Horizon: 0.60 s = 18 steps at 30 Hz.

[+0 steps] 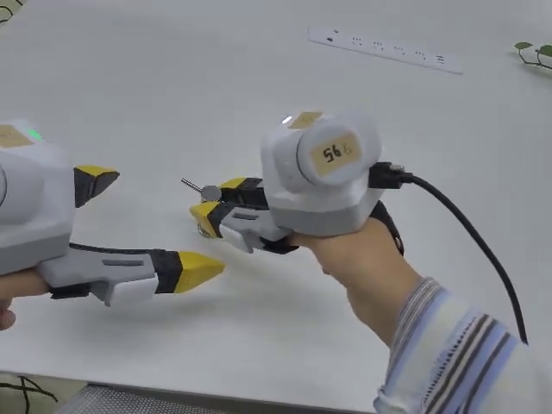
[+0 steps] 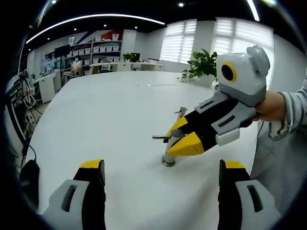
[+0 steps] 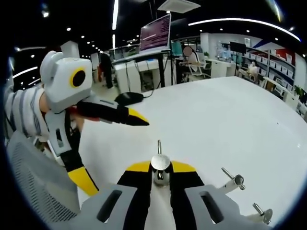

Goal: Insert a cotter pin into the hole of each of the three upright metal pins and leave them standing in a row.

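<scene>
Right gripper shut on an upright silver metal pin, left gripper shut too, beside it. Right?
No: the left gripper is open, jaws wide apart, as the head view shows. The right gripper is indeed shut on the upright silver metal pin.

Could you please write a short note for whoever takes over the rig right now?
Left gripper: open, holding nothing, hovering above the table.
Right gripper: shut on one metal pin, whose base is on the table. A cotter pin sticks out of its side.
Other two metal pins: on the table beside it, each apparently with a cotter pin through it.
Done: those two look finished.
Left: check that the third cotter pin is fully through, let go, and leave all three upright in a row.
</scene>
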Each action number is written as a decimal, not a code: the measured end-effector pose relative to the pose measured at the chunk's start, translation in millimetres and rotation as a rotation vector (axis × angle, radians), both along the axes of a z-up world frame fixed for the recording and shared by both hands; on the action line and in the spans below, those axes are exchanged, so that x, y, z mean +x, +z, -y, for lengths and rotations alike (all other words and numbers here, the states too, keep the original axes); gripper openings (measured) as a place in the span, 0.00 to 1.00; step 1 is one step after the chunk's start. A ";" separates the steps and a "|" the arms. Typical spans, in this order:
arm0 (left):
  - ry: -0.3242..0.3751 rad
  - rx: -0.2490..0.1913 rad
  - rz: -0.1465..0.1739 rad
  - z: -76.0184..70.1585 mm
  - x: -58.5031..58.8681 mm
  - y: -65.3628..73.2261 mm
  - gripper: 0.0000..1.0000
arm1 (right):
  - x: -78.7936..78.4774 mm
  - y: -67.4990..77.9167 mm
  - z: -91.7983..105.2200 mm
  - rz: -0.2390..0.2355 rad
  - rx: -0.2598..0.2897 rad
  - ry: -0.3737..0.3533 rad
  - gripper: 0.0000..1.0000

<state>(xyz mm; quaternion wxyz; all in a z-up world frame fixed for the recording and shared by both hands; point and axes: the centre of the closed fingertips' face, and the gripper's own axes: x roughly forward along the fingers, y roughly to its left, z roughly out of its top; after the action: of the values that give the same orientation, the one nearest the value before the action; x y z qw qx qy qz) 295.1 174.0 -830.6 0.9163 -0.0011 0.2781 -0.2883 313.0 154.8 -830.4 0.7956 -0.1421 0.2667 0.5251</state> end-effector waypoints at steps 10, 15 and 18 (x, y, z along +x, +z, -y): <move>-0.018 0.000 -0.018 4.4 -2.7 -0.3 0.98 | -9.8 25.7 23.4 0.046 0.042 0.098 0.13; -0.048 0.008 -0.018 12.5 -0.8 1.8 0.97 | -19.7 41.3 53.8 0.088 0.035 0.252 0.13; -0.040 0.009 -0.034 13.2 0.7 -1.7 0.98 | -22.3 50.6 77.4 0.141 0.015 0.353 0.13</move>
<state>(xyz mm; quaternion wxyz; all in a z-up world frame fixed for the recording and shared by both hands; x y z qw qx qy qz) 295.8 160.9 -832.3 0.9054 0.0037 0.2951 -0.3053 290.7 77.4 -779.8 0.7090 -0.2173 0.1771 0.6471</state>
